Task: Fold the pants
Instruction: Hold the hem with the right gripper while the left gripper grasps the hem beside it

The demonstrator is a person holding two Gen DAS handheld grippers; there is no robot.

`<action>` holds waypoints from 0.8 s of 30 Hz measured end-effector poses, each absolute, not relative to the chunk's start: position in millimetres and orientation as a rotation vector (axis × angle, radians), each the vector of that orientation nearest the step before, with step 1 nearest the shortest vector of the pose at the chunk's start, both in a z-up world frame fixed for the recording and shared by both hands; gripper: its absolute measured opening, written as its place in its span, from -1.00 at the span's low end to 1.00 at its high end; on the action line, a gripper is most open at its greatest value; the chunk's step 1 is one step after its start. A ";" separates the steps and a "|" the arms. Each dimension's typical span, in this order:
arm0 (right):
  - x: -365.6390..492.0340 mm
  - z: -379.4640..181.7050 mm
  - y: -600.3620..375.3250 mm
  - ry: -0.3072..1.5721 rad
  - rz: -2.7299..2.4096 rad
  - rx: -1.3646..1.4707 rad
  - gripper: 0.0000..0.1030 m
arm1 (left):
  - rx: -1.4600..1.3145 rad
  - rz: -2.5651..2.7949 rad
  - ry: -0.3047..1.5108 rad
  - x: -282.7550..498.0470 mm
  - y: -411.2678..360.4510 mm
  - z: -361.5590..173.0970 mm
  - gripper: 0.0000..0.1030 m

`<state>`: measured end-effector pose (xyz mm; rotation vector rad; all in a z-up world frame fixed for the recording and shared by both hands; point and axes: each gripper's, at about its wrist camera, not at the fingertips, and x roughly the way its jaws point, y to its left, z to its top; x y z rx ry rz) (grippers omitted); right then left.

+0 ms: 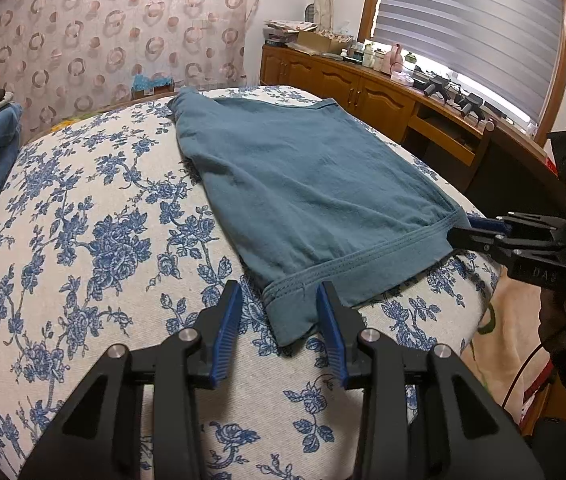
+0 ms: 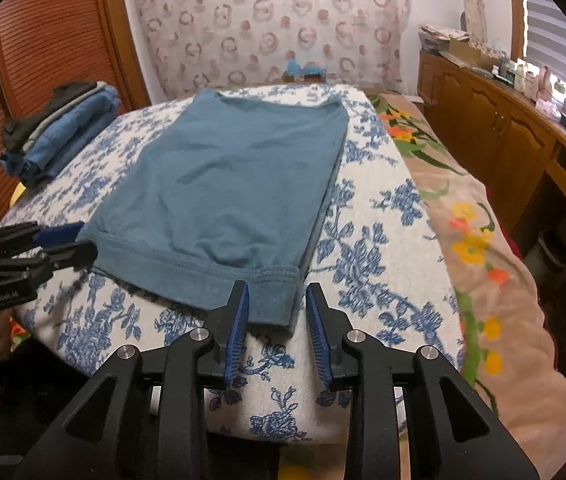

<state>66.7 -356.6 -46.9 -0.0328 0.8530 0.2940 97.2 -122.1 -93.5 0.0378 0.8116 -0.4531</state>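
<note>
Blue ribbed pads of the left gripper (image 1: 279,300) stand apart at the near left corner of the teal knit pants (image 1: 307,184), with the stitched waistband corner lying between them; the right pad touches or nearly touches the band's edge, but no pinch is seen. At the opposite near corner, the right gripper (image 2: 277,300) is likewise held with its 2 pads parted around the waistband's end, the cloth between them but not squeezed. Both grippers are therefore read as open, holding nothing.

The pants lie flat, apparently already folded once lengthwise, on the cream cloth with blue flower print (image 1: 95,240) that covers the work surface, waistband nearest, legs running away. A stack of folded denim and dark garments (image 2: 63,128) rests well apart on the left.

The step in hand is judged to be either a release of the waistband or a fresh grip on it. For the next fold to be done well, both corners should be pinched through all layers at the stitched band, lifted together and level, and carried toward the far hems so the edges are kept aligned. An uneven lift would likely skew the layers.
</note>
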 end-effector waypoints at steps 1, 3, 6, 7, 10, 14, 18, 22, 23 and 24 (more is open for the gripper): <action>66.0 -46.9 -356.7 0.852 0.292 -0.033 -0.44 | 0.036 -0.453 0.813 96.5 -122.6 -93.5 -0.27; 65.9 -47.1 -356.2 0.852 0.290 -0.033 -0.44 | 0.035 -0.452 0.812 96.9 -122.5 -93.6 -0.27; 65.8 -47.3 -356.0 0.854 0.294 -0.027 -0.44 | 0.034 -0.447 0.812 95.7 -123.6 -93.0 -0.27; 66.1 -47.5 -356.1 0.854 0.296 -0.026 -0.44 | 0.028 -0.445 0.813 96.1 -123.7 -92.7 -0.27; 65.4 -48.1 -356.6 0.851 0.299 -0.019 -0.43 | 0.014 -0.444 0.812 96.4 -124.3 -91.9 -0.27; 65.1 -48.5 -356.7 0.846 0.309 -0.018 -0.53 | -0.022 -0.450 0.798 94.7 -122.8 -90.6 -0.30; 64.3 -48.4 -356.9 0.848 0.329 -0.017 -0.65 | -0.015 -0.453 0.779 91.6 -124.8 -87.5 -0.51; 63.7 -48.9 -354.2 0.842 0.341 -0.025 -0.74 | -0.007 -0.445 0.780 91.6 -124.7 -88.7 -0.55; 63.4 -49.2 -353.7 0.840 0.342 -0.027 -0.75 | -0.008 -0.443 0.785 92.7 -124.6 -89.9 -0.55; 63.3 -49.2 -353.5 0.839 0.343 -0.026 -0.75 | -0.007 -0.441 0.790 93.5 -124.5 -91.2 -0.55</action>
